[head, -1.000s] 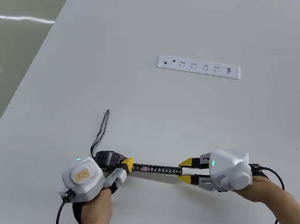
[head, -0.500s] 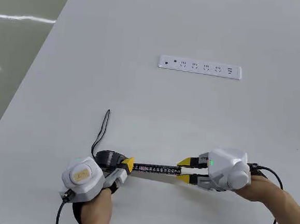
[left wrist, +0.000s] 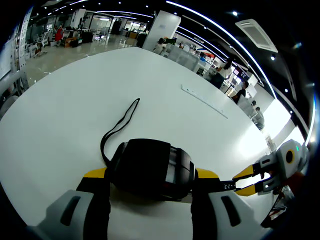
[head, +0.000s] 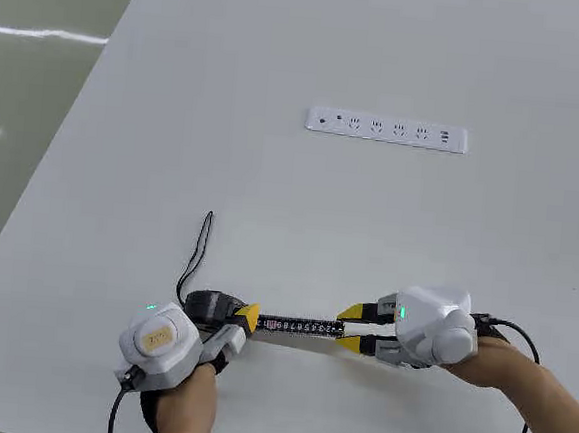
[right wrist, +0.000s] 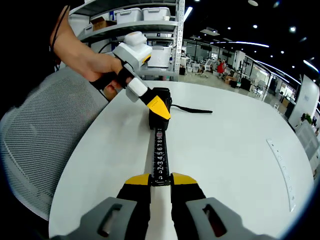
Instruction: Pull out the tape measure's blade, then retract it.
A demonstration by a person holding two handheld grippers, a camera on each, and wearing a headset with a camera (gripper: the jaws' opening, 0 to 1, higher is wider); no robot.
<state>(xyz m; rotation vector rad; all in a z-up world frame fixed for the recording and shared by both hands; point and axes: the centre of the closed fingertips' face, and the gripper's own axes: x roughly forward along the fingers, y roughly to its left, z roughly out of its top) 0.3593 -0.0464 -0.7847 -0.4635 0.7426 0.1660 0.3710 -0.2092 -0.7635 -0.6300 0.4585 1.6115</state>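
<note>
The black tape measure case (head: 212, 306) lies on the white table near the front edge, and my left gripper (head: 233, 324) is shut on it; in the left gripper view the case (left wrist: 150, 167) fills the gap between the yellow fingertips (left wrist: 95, 174). A short length of blade (head: 301, 327) runs right from the case. My right gripper (head: 351, 328) is shut on the blade's end. In the right gripper view the numbered blade (right wrist: 160, 155) leads from my right gripper (right wrist: 160, 179) up to the case (right wrist: 160, 112).
The case's black wrist strap (head: 197, 249) trails across the table behind it. A white power strip (head: 387, 129) lies farther back on the white table (head: 273, 175). The table's left edge slants down to the floor.
My right gripper has moved a little left toward the case, so the exposed blade is slightly shorter. The left gripper and the case have stayed put.
</note>
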